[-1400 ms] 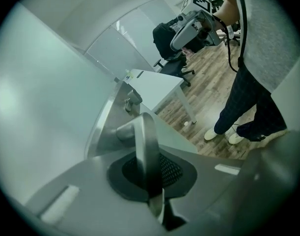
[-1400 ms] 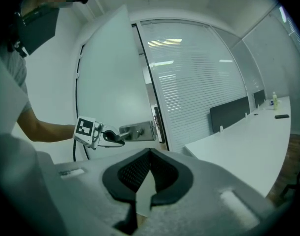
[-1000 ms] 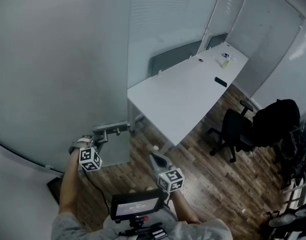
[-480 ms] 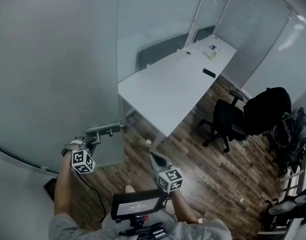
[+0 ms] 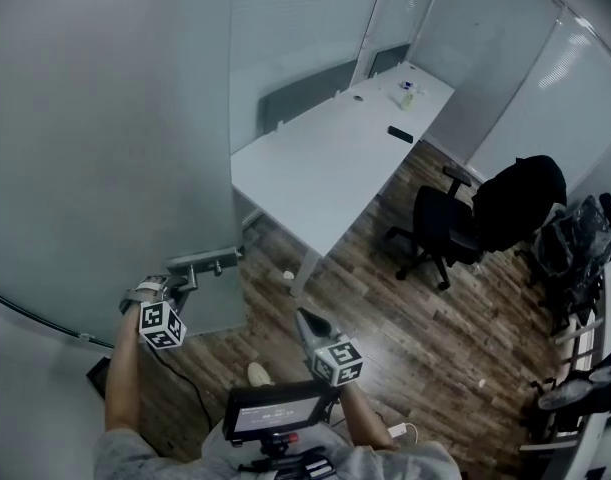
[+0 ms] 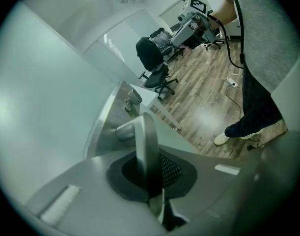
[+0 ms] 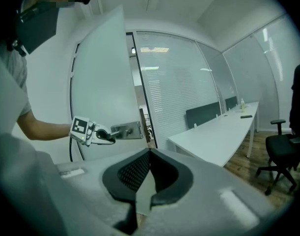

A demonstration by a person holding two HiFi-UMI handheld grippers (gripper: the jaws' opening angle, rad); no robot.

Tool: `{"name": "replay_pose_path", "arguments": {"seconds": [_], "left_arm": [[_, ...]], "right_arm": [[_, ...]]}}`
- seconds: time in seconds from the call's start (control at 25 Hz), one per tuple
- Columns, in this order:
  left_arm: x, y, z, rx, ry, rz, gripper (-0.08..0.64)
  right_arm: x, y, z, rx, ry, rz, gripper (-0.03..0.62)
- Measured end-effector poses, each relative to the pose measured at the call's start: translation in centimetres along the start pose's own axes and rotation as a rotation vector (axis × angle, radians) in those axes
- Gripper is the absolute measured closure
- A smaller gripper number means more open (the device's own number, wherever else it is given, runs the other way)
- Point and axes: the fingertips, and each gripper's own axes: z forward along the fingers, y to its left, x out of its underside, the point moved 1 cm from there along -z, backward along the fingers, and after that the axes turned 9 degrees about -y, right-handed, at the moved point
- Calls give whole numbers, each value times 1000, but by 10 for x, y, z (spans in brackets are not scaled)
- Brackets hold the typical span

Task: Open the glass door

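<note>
The frosted glass door fills the left of the head view and stands ajar. Its metal lever handle juts from a plate near the door's free edge. My left gripper is shut on that handle; in the left gripper view the lever runs upright between the dark pads of the left gripper. My right gripper hangs free over the wood floor, right of the door, shut with nothing in it. The right gripper faces the door, the handle plate and the left gripper.
Beyond the door edge a long white table stands with small items at its far end. Black office chairs and a dark bag stand to the right. Glass partition walls close the room. A white cable lies on the floor.
The door edge and handle have shifted left in the head view and more of the room shows past the door. Both grippers moved along; the left keeps its grip on the handle.
</note>
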Motion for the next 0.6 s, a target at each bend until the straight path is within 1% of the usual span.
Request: {"name": "replay_pose_path", "arguments": {"seconds": [0.2, 0.6], "left_arm": [[-8, -16, -9, 9, -18, 19, 558], [-23, -46, -28, 35, -50, 50, 558]], "right_arm": [[6, 9, -23, 35, -6, 5, 591], [15, 38, -57, 59, -30, 10, 591]]}}
